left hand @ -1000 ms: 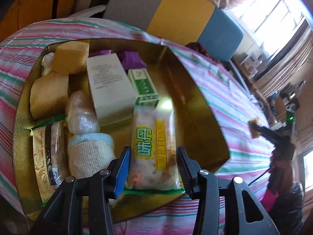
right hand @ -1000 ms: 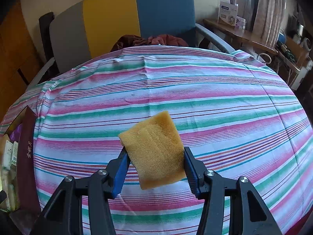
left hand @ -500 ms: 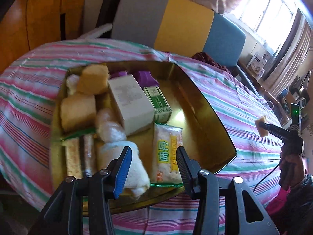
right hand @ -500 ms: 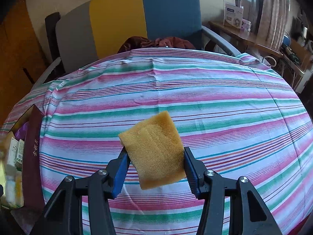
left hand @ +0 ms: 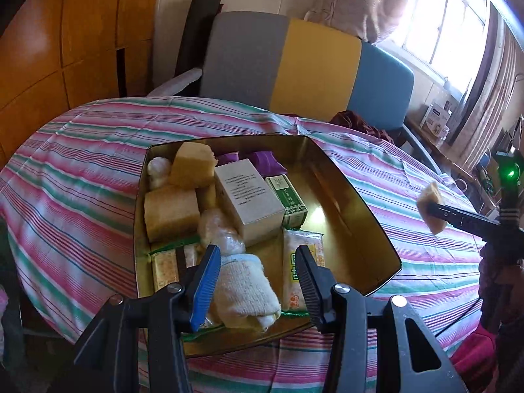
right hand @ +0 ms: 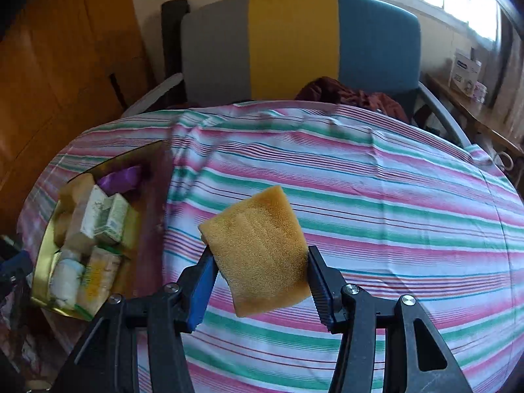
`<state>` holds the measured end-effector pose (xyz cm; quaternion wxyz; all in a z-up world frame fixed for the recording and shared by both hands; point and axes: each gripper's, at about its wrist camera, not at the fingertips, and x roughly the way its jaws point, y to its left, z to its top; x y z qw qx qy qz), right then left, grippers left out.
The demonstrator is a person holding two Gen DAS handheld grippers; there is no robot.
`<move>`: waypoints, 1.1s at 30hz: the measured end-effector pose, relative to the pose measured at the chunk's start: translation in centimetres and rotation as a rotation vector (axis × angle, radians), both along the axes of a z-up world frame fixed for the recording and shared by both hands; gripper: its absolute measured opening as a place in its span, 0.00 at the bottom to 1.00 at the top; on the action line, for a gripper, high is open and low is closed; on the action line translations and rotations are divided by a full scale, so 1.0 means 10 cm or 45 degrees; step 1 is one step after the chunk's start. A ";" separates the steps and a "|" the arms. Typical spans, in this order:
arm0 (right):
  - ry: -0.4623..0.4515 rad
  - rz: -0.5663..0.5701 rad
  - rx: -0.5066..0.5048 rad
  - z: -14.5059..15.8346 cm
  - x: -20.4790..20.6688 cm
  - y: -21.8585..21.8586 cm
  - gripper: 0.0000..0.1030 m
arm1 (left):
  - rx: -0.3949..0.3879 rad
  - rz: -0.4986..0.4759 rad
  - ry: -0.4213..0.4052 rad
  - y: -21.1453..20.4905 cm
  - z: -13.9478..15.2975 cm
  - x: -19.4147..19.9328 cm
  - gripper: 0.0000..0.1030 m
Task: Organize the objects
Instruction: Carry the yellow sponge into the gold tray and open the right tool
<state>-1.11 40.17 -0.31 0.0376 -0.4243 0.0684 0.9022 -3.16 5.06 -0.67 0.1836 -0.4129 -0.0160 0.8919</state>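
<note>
Now, by parts:
Right hand-held gripper (right hand: pixel 260 276): clamped on the yellow sponge (right hand: pixel 258 252), held above the striped counter (right hand: pixel 376 196).
Left hand-held gripper (left hand: pixel 257 281): parted, empty, above the gold tray (left hand: pixel 353 216).

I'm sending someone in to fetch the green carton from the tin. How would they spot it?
On the striped tablecloth sits a gold metal tin packed with things. Near its middle, the small green and white carton lies right beside the larger white box, on the side toward the tin's bare floor. It is the only green box there.
</note>
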 end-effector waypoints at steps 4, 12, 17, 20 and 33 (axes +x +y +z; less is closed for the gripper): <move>0.031 0.174 0.014 0.11 -0.07 -0.59 0.52 | 0.006 0.021 -0.007 -0.07 -0.03 0.00 0.46; -0.074 0.421 0.132 -0.07 -0.16 -1.47 0.52 | 0.003 0.062 -0.015 -0.20 -0.08 0.00 0.46; -0.190 0.463 0.308 -0.36 -0.25 -1.73 0.52 | 0.002 0.081 -0.013 -0.26 -0.10 0.00 0.46; -0.239 0.464 0.363 -0.50 -0.28 -1.77 0.52 | -0.001 0.096 -0.009 -0.30 -0.10 0.00 0.46; -0.207 0.396 0.258 -0.52 -0.22 -1.68 0.69 | -0.064 0.169 0.024 -0.34 -0.05 0.02 0.47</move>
